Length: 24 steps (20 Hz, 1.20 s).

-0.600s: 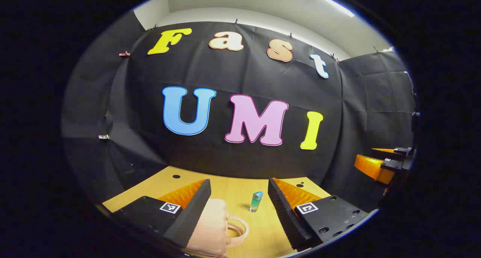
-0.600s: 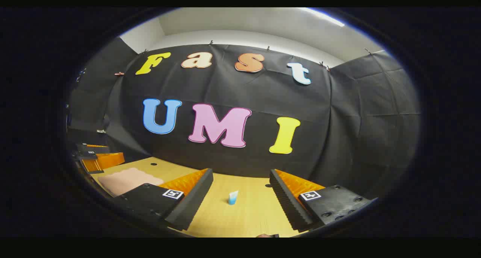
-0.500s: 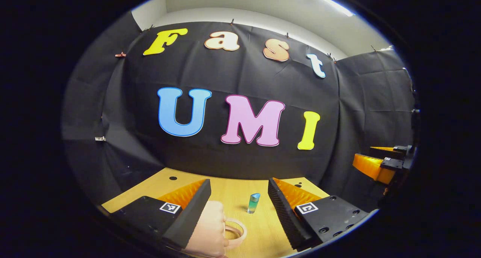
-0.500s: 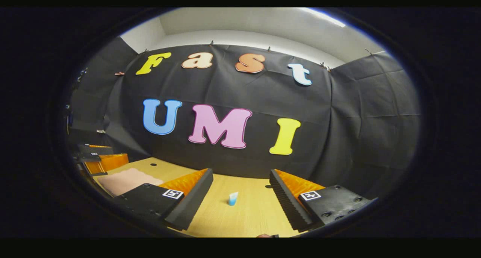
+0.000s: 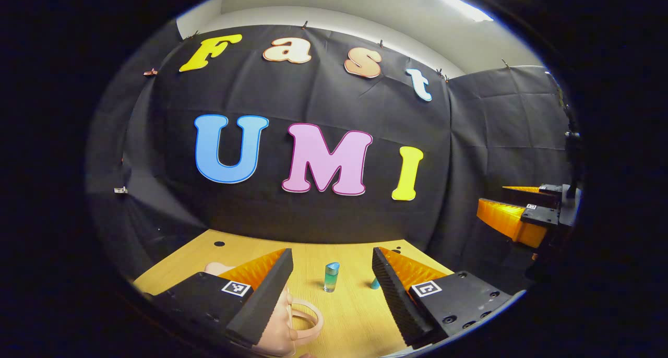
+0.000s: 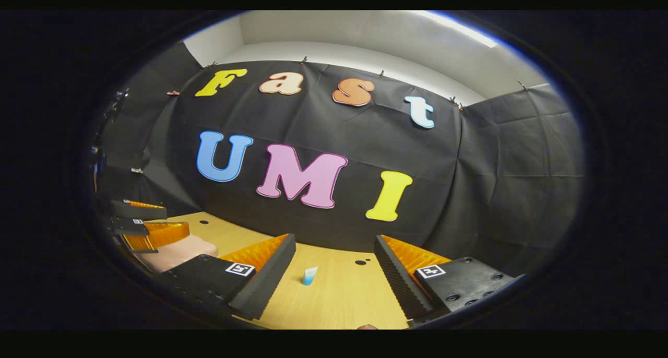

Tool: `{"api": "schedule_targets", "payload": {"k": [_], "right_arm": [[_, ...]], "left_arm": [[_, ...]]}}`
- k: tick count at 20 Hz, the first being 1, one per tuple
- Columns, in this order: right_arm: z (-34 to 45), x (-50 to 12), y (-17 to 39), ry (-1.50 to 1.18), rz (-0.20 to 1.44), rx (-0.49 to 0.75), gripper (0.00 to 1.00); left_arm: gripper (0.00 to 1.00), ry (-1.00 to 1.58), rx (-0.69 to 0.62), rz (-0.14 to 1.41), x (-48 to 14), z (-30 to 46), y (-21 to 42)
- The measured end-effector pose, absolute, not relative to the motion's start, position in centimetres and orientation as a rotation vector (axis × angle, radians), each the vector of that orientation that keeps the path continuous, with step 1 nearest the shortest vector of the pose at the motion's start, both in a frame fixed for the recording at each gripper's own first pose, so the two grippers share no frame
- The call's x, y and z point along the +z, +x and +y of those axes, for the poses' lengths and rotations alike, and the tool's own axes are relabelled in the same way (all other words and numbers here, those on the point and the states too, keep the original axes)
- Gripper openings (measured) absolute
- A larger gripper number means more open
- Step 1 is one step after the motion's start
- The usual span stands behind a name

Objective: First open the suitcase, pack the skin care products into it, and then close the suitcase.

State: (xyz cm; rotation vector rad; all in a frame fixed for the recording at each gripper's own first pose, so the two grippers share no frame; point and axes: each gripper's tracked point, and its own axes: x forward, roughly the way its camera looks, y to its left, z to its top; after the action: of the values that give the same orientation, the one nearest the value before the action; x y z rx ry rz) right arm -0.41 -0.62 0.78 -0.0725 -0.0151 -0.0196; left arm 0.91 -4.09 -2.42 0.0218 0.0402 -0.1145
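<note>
Bottle point(image 5: 331, 276) upright, label unreadable; left gripper point(image 5: 332, 274) jaws apart.

Between your left gripper's point(image 5: 332, 274) spread fingers, the teal bottle point(image 5: 331, 277) stands upright on bare table point(image 5: 355, 316); the pink suitcase point(image 5: 279, 332) crowds the near-left side.

A light wooden table point(image 5: 349, 316) with small dark holes carries a closed pink suitcase point(image 5: 284, 324) at seven o'clock in the left gripper view, handle toward the centre. An upright teal bottle point(image 5: 331, 277) stands beyond it; a small blue tube point(image 6: 309, 276) stands apart.
</note>
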Motion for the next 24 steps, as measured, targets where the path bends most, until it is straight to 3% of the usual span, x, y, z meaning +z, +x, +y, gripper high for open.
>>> {"api": "schedule_targets", "payload": {"k": [5, 9, 24], "right_arm": [[-0.7, 1.1, -0.4, -0.075, -0.02, -0.022, 0.94], [-0.3, 0.4, -0.4, -0.055, -0.003, -0.026, 0.94], [-1.3, -3.3, -0.7, -0.055, 0.033, -0.02, 0.96]], "left_arm": [[0.96, 0.02, -0.123, 0.072, -3.8, -4.1, 1.1], [0.96, -0.085, -0.156, 0.203, -8.4, -3.7, 1.1], [0.96, -0.027, -0.168, 0.461, -17.1, -4.4, 3.1]]}}
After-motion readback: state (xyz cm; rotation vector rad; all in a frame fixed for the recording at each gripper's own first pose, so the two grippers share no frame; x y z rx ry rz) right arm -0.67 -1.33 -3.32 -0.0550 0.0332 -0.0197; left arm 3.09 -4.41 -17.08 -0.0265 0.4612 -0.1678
